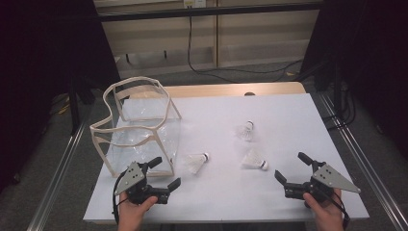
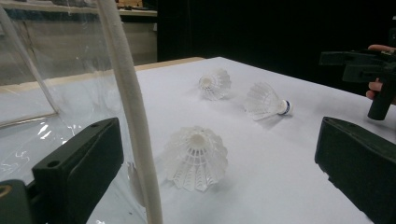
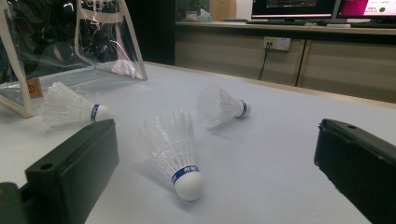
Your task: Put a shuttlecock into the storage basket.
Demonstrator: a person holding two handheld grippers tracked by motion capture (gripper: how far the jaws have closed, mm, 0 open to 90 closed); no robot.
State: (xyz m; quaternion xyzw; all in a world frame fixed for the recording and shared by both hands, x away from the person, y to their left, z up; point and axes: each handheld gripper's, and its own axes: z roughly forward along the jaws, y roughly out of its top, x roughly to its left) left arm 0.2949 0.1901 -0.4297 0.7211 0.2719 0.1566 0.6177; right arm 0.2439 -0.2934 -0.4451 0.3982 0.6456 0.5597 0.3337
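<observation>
1. White table top (image 1: 288, 120) with a wooden strip at its far edge, dark curtains on both sides, cabling on the floor behind.
2. Clear bag (image 1: 137, 125) with cream trim stands open at the left of the table, mouth up and sagging a bit.
3. Three shuttlecocks lie loose on the sheet, none in the bag: near-left shuttlecock (image 1: 197, 162) just beside the bag's front corner, near-right shuttlecock (image 1: 254, 160) in front of the right hand, far shuttlecock (image 1: 244, 132) behind them.
4. Left gripper (image 1: 162, 173): jaws spread wide, nothing between them, sits at the bag's near corner. Its own view has the trim right in front of it and the near-left shuttlecock (image 2: 196, 157) skirt-down just past it.
5. Right gripper (image 1: 293, 168): jaws wide as well, empty, aimed at the near-right shuttlecock (image 3: 175, 151), which lies cork toward it.
6. Step, my read: pre-grasp, first pick not yet made. Looks like load-the-bag work.
7. Next move calls for: advance the right gripper, close on the cork end rather than the feathers (they'd crush), lift, carry over the bag mouth. Left could steady the rim, since the trim looks floppy.
</observation>
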